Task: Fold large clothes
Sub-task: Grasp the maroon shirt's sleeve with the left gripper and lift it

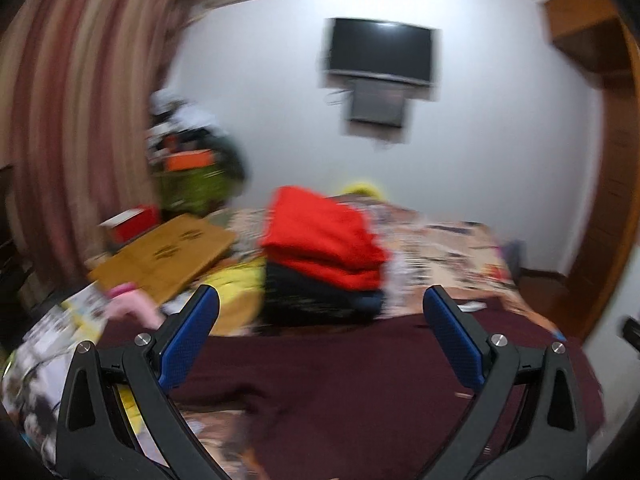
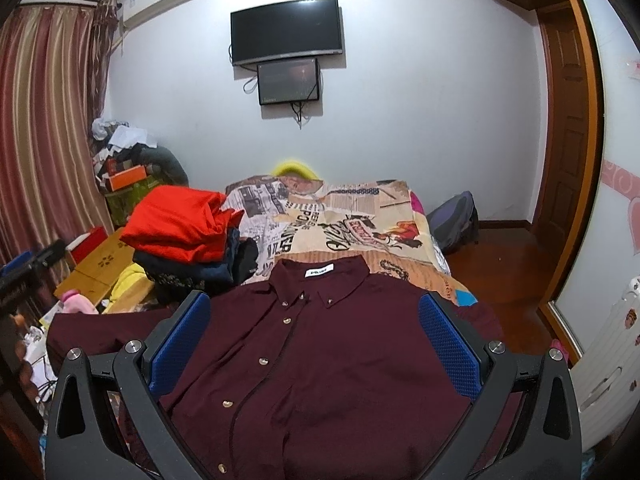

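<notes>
Maroon shirt [image 2: 320,344] flat at bed [image 2: 400,208] near edge; folded clothes pile [image 2: 180,236] left edge. Left gripper [image 1: 320,300], right gripper [image 2: 314,302] both spread, empty. TV [image 2: 286,30] on wall.

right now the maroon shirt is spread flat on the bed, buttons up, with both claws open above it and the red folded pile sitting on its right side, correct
Not quite: the red folded pile sits to the left of the maroon shirt, not the right, as the right wrist view shows. The rest holds: the shirt lies spread on the bed, buttons up, with the left claw and right claw open above it.
</notes>
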Motion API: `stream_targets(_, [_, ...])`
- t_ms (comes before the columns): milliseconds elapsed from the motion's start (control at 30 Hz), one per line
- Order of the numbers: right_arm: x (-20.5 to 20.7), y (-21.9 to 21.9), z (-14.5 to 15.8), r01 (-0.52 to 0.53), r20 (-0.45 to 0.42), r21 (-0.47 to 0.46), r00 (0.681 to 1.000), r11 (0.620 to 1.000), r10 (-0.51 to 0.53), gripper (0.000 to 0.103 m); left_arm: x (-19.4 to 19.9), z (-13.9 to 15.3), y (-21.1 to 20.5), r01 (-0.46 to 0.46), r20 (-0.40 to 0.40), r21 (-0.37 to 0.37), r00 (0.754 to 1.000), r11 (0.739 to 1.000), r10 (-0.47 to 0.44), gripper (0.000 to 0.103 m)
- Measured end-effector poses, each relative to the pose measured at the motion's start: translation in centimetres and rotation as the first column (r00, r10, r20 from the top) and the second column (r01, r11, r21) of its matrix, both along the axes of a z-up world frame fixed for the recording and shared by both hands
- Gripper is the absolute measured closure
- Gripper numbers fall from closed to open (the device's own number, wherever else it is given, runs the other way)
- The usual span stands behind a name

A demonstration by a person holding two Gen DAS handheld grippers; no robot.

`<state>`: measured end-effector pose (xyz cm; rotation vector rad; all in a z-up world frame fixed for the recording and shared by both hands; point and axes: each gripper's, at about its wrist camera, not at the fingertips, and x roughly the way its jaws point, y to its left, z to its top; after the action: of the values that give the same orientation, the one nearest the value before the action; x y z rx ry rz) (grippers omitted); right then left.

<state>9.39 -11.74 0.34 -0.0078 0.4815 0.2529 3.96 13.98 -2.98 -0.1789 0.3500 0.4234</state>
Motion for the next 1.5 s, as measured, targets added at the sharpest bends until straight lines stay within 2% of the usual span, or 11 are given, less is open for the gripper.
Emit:
stream_targets(100, [0.9,0.4,-0.5,-0.005,-0.025,-0.007,1.0,1.0,0.005,0.0,0.3,-2.1,4.7,-0.165,-0.072,-0.037,0.984,0.986,0.162,0.0])
stream_targets(233, [2.3,1.1,-1.2,-0.016,-0.061,-0.017,0.998,1.0,0.015,0.0,-0.5,-5.6,11.6,-0.288,-0.157,-0.161,0.952,0.944,0.263,0.0])
stream_targets(433, [4.1,2.4,-2.5,-0.038,-0.115,-0.043,0.993,0.998,0.032,0.0,-4.3,-11.6,20.3,-0.466,-0.265,-0.36,0.882,0.808,0.39,0.0])
stream_targets(567, [5.1,3.6,-3.6,-0.06,-0.171,-0.054,0.984,0.997,0.05,0.0,-6.8,-16.4,24.6,-0.556,-0.329,-0.485,0.831,0.676,0.448,0.001])
stream_targets(667, [5.7,4.9,-4.1,-0.075,-0.196,-0.075,0.979,0.994,0.06,0.0,-7.8,-18.9,26.2,-0.563,-0.347,-0.57,0.826,0.599,0.445,0.003])
stream_targets(867, [6.7,6.7,-4.4,-0.101,-0.216,-0.104,0.973,0.989,0.077,0.0,-7.3,-23.8,29.1,-0.496,-0.333,-0.694,0.864,0.522,0.377,0.003])
stream_targets(1033, [7.2,7.5,-4.5,-0.105,-0.219,-0.124,0.973,0.987,0.076,0.0,-6.5,-26.4,31.1,-0.491,-0.323,-0.714,0.863,0.498,0.388,0.008])
stream_targets(1100, [7.2,7.5,-4.6,-0.1,-0.222,-0.133,0.973,0.986,0.068,0.0,-6.3,-26.6,31.5,-0.48,-0.286,-0.708,0.866,0.518,0.41,0.009])
stream_targets(1167, [7.3,7.7,-4.6,-0.09,-0.222,-0.142,0.973,0.986,0.057,0.0,-6.0,-26.7,31.9,-0.458,-0.26,-0.713,0.876,0.531,0.406,0.02])
stream_targets(1267, [7.4,7.6,-4.7,-0.083,-0.225,-0.147,0.973,0.986,0.048,0.0,-5.4,-26.6,32.3,-0.431,-0.251,-0.721,0.892,0.542,0.375,0.05])
stream_targets(1500, [7.2,7.2,-4.5,-0.081,-0.215,-0.143,0.975,0.986,0.049,0.0,-4.2,-22.1,30.5,-0.509,-0.299,-0.548,0.861,0.665,0.412,0.086])
